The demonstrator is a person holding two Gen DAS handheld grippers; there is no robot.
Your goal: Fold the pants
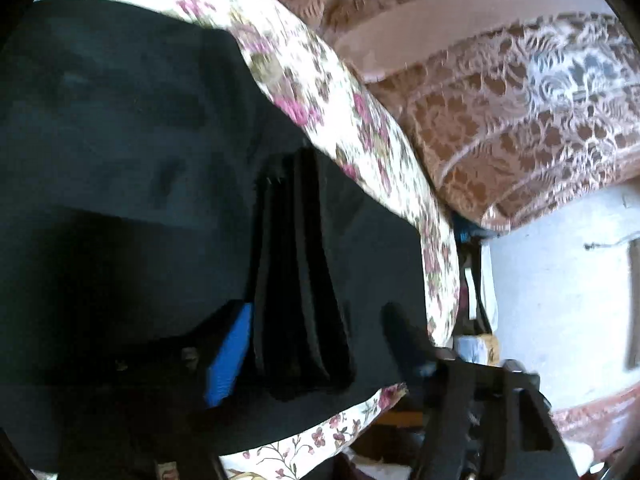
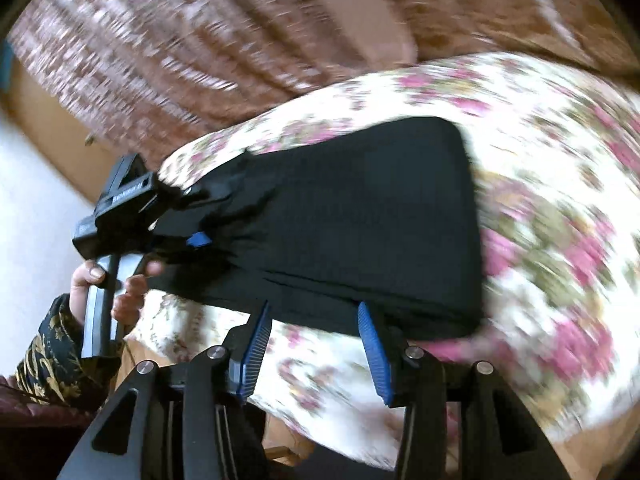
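Now at the far left, grip the handle firmly with the hand (image 2: pixel 116 284) so the left gripper (image 1: pixel 316 312) does not wobble. Jaws there parted, astride a pleated bunch of black cloth at the left end of the pants (image 2: pixel 360 220), with only one blue pad (image 1: pixel 230 354) against the fabric and no visible pinch. Take all layers of that bunch at once, low and close to the edge, before closing; a partial bite probably drags the top layer and skews the fold.

Moving right: pants lying as a flat dark bundle across the floral cover (image 2: pixel 560 160), long side running left to right.

Further right, right gripper (image 2: pixel 316 320) released, pads (image 2: pixel 374 356) spread at the near edge of the bundle, nothing between them but flowered fabric. Slide under that edge squarely, catch every layer, then lift both ends level and together to avoid a twisted crease.
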